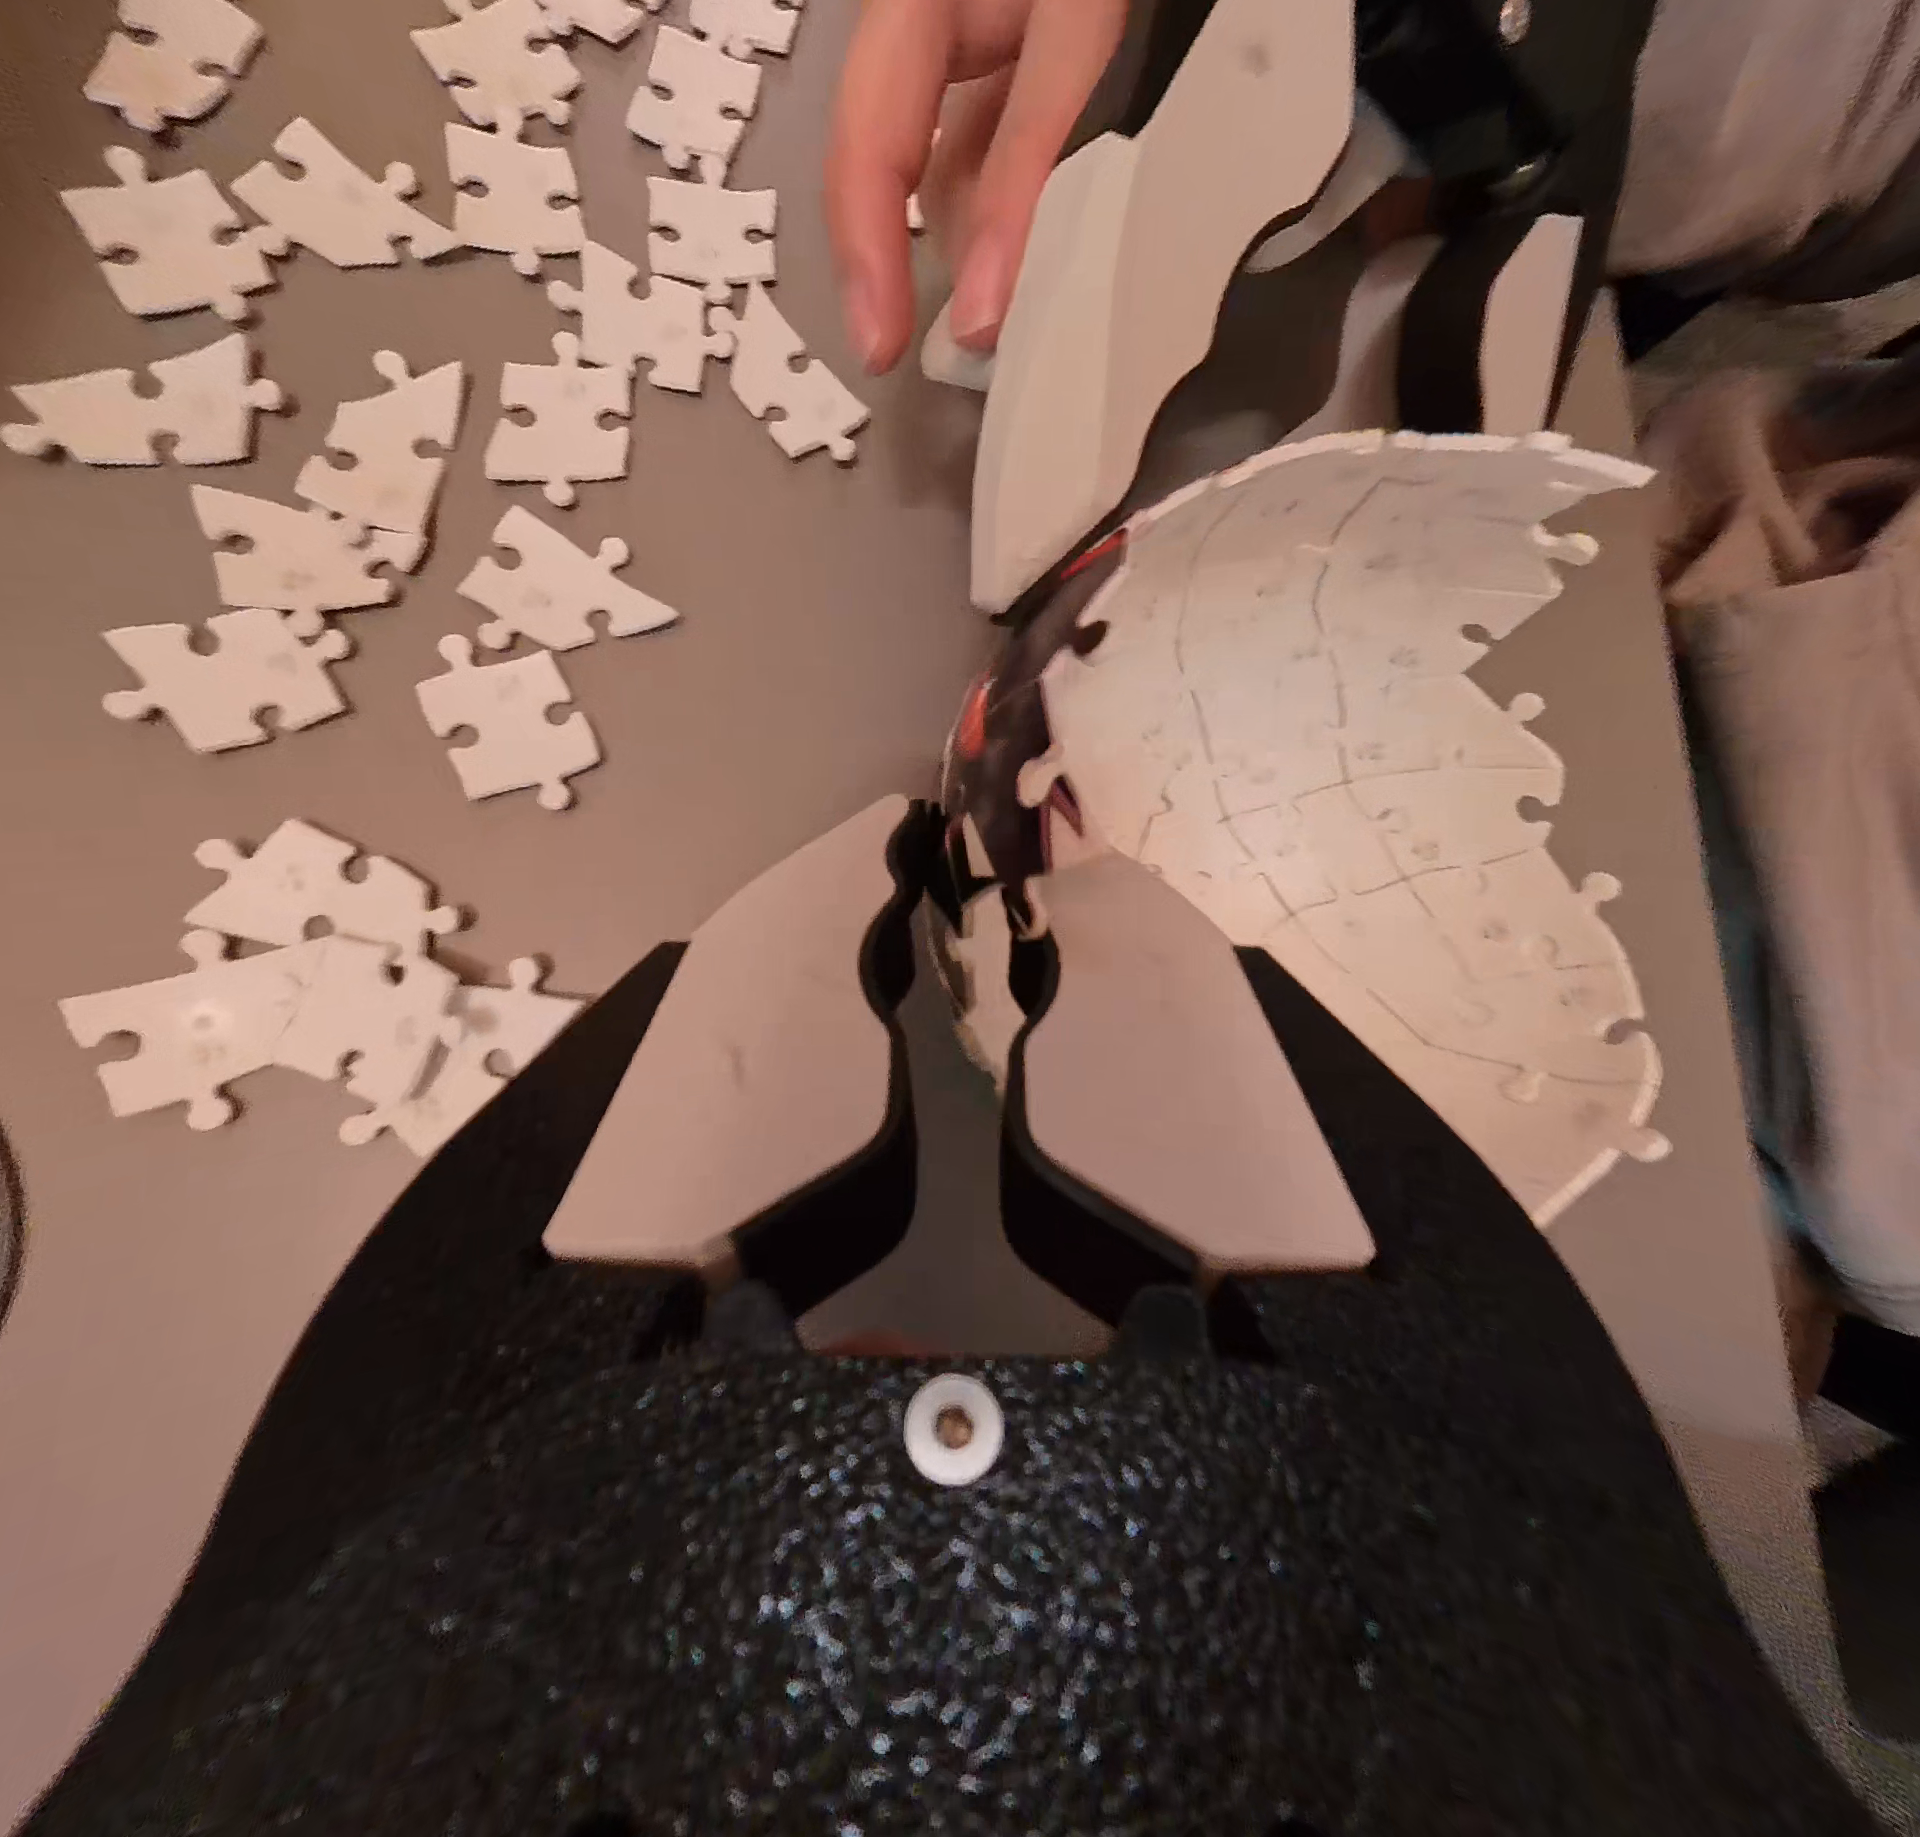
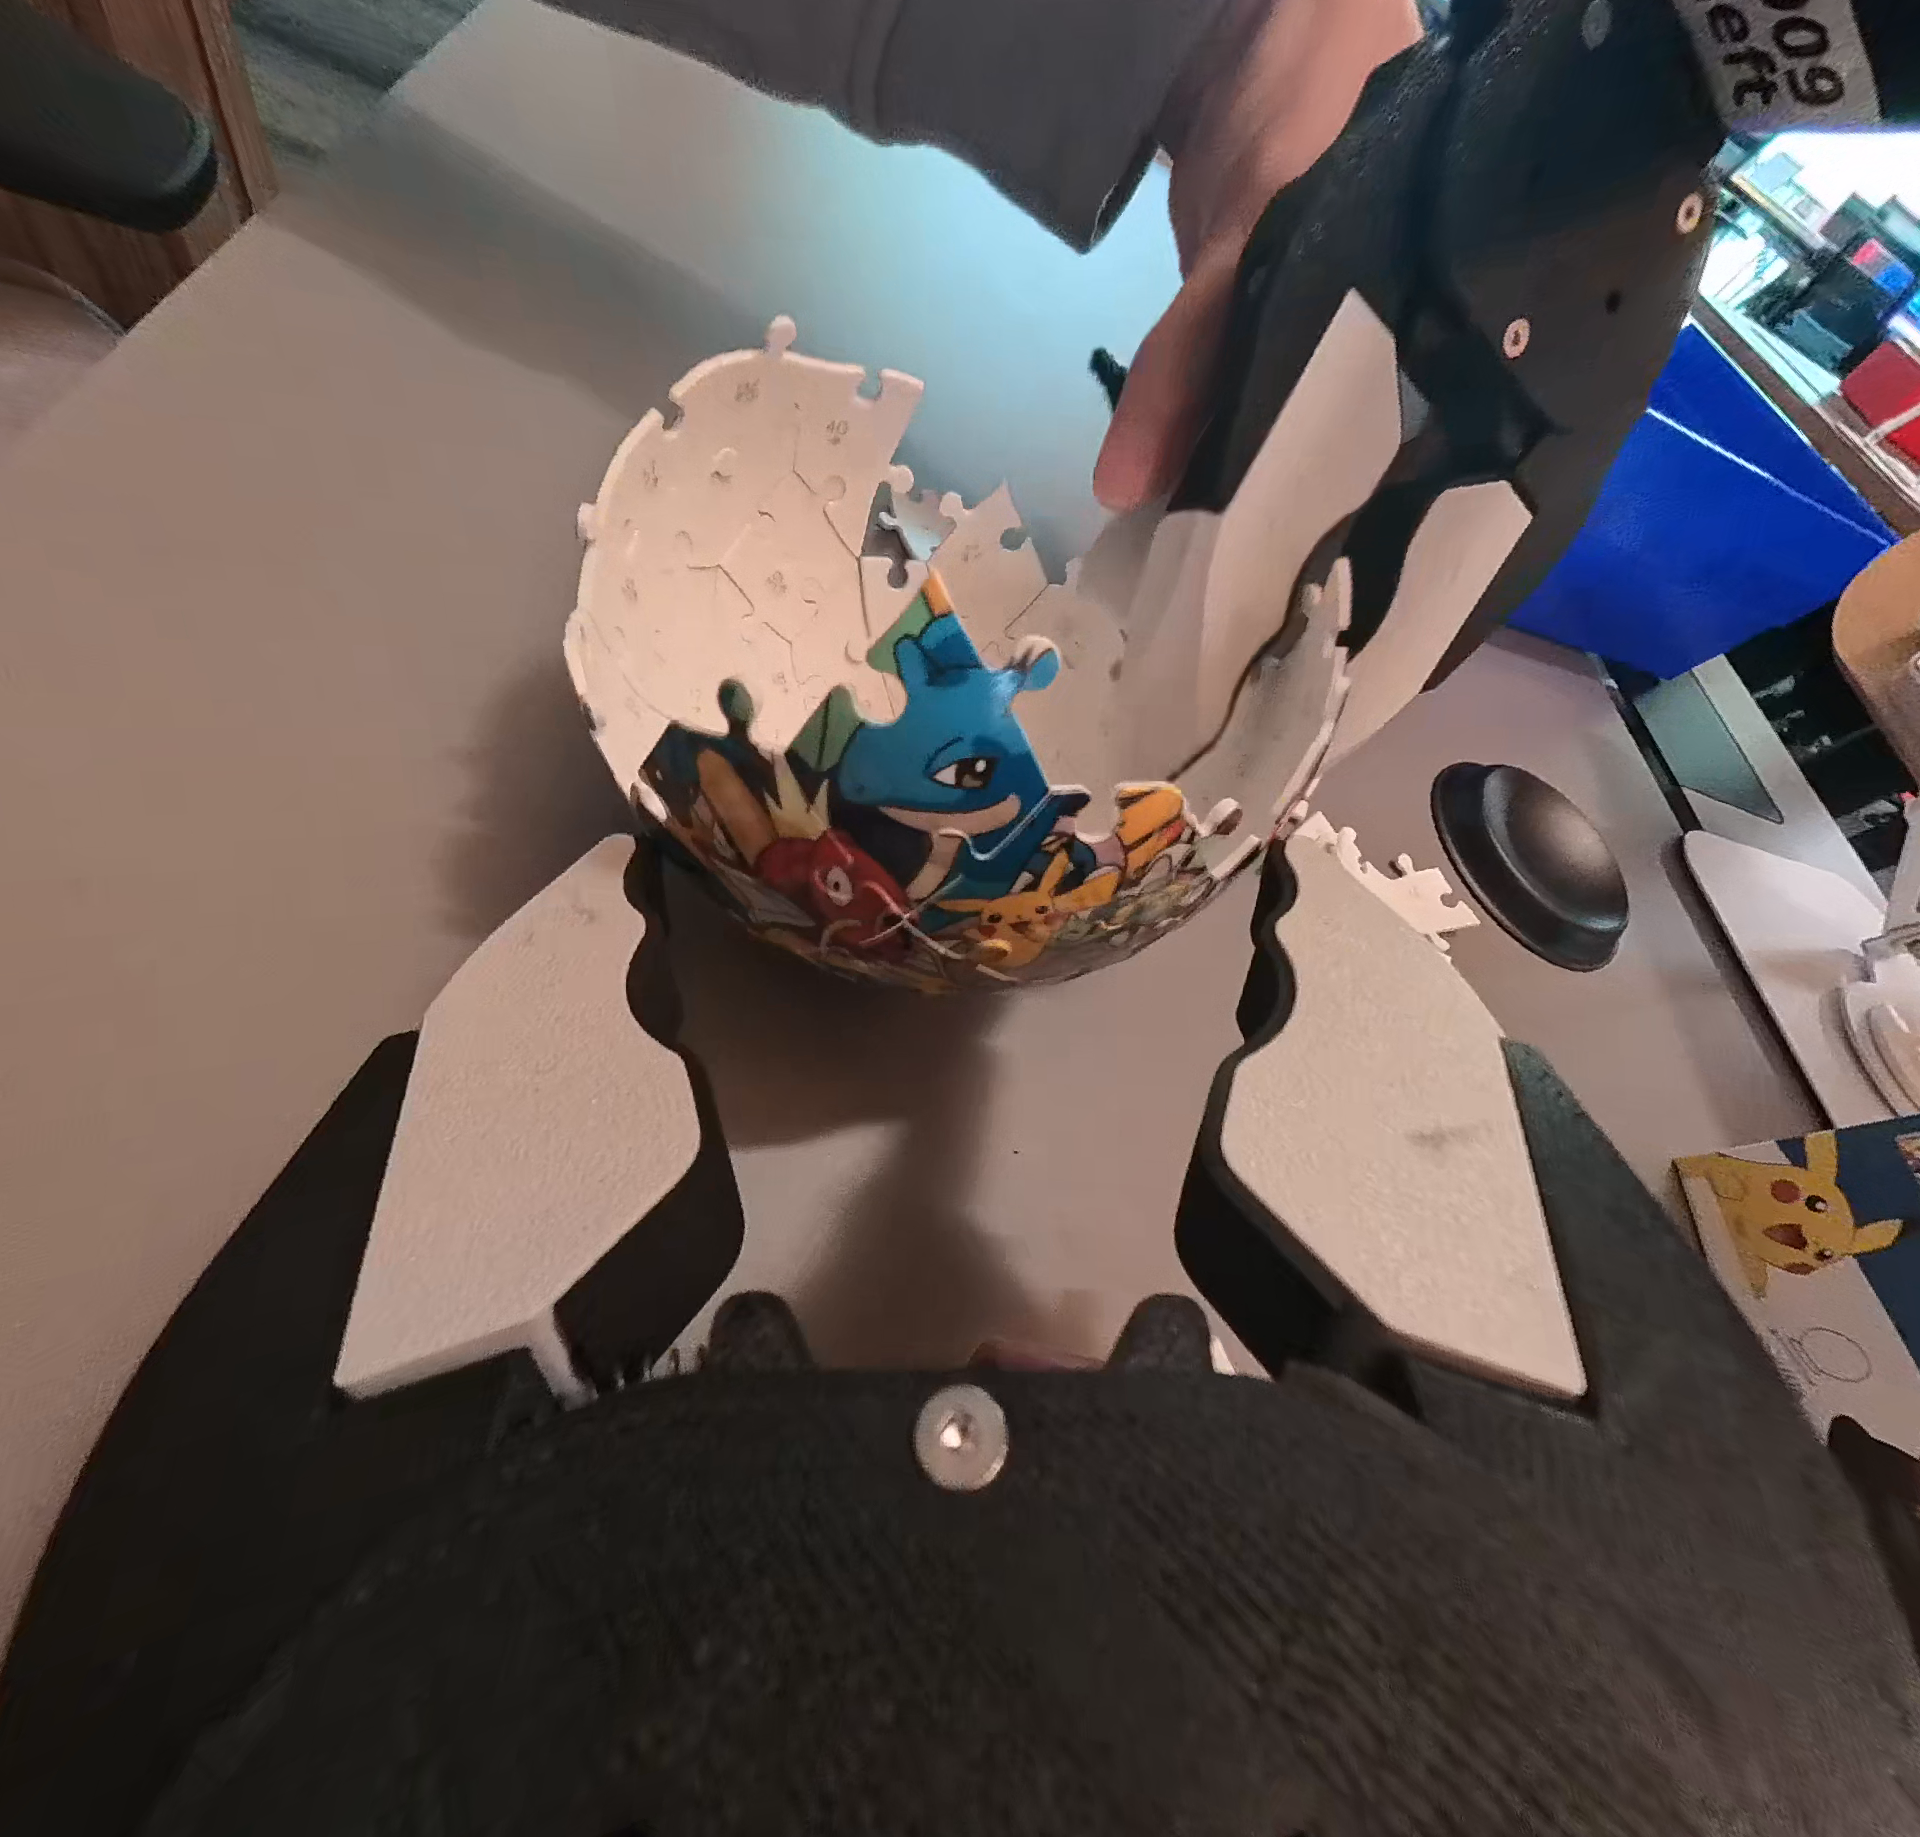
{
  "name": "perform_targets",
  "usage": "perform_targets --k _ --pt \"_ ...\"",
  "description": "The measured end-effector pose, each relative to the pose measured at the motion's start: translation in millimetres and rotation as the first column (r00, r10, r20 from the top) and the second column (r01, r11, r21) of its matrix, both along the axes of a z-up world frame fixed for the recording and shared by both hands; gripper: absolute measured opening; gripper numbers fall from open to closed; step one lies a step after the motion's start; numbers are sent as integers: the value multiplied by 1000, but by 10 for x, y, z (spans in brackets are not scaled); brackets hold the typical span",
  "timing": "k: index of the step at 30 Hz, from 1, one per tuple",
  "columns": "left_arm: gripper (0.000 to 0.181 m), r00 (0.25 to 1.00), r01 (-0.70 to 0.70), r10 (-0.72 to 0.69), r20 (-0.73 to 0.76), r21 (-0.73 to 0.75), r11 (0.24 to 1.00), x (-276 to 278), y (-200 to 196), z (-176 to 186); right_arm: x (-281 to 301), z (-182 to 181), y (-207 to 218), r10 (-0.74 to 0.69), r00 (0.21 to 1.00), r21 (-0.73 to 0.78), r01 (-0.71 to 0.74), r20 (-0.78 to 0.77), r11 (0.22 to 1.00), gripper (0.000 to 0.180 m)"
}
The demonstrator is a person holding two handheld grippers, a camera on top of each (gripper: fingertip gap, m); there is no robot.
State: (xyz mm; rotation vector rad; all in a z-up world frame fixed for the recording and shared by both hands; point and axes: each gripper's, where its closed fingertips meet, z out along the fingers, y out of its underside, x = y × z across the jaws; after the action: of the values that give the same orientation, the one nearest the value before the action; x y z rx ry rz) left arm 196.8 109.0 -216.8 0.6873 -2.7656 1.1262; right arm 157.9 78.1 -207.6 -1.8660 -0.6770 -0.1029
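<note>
Left gripper (image 1: 961, 852) jaws nearly pressed together, pinching the rim of a half-built puzzle shell (image 1: 1351, 800): curved bowl of joined pieces, plain white inside, cartoon print outside. Shell held tilted above the grey counter (image 1: 810, 644), opening toward the right side of the left wrist view. In the right wrist view the same shell (image 2: 727, 582) sits just ahead of the right gripper (image 2: 956, 873), whose jaws are spread wide, tips either side of the printed lower curve; touching or just apart, cannot tell. The left gripper (image 2: 1299, 634) comes in from upper right with a bare hand (image 2: 1174, 385) on its body, one finger inside the shell and one outside.

Loose puzzle pieces (image 1: 520, 426) lie white side up, scattered across the counter left of the shell, some overlapping. Black round knob (image 2: 1527, 852) and a printed card (image 2: 1808, 1226) sit to the right on the counter.

Risks, as judgement: grip is on a thin edge only, so the shell could pivot or slip; squeeze on interlocked rim pieces could pop a seam and shed pieces; the ragged open gap near the pinch looks the weakest spot; frames are motion-blurred, so a fast swing could knock the shell against the open right jaws
</note>
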Motion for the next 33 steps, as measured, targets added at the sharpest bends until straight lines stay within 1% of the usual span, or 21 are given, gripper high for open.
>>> perform_targets --k 1,5,8,10,12,14,15,16,18,20,21,22,26,29,30,33 --pt "10 1000 -7 7 21 15 1000 27 17 -11 10 9 6 0 1000 7 0 -3 1000 107" --pt "4 994 -54 50 102 36 998 103 92 -16 56 46 25 -10 1000 34 10 -9 999 105" --pt "4 980 -111 109 167 0 994 134 138 30 98 86 13 -23 999 60 25 -39 998 105" --pt "4 956 -176 179 234 -34 984 175 189 80 155 100 -3 -46 997 71 51 -67 996 106" --pt "4 913 -245 256 316 -75 967 213 248 154 201 112 -22 -67 993 73 75 -98 995 106" --pt "4 834 -318 339 436 -122 940 260 322 269 250 145 -21 -93 988 88 104 -120 991 106" --pt "4 778 -353 374 505 -141 925 280 369 336 270 154 -19 -104 986 90 116 -129 989 106" --pt "4 699 -393 410 586 -164 905 306 427 422 288 154 -16 -112 985 87 125 -134 988 106" --pt "5 492 -455 458 740 -231 860 324 536 629 319 159 -6 -126 982 87 139 -142 986 107" --pt "5 310 -515 478 822 -277 811 301 640 756 365 174 20 -151 978 100 166 -142 981 107" --pt "5 243 -540 486 840 -299 787 287 680 782 391 184 39 -168 976 111 183 -135 977 107" --pt "6 192 -559 501 844 -326 762 275 708 794 414 191 60 -185 974 122 201 -128 972 107" --pt "5 101 -590 551 828 -396 704 258 742 794 454 194 137 -237 967 141 249 -98 958 107" --pt "6 -19 -594 621 784 -508 624 239 833 948 476 239 179 -259 960 173 275 -107 946 107" --pt "6 -37 -591 650 759 -542 598 241 855 978 490 282 192 -269 955 200 290 -124 936 106" --pt "6 -44 -578 753 656 -632 517 268 896 1007 489 430 234 -275 941 273 323 -198 906 105"
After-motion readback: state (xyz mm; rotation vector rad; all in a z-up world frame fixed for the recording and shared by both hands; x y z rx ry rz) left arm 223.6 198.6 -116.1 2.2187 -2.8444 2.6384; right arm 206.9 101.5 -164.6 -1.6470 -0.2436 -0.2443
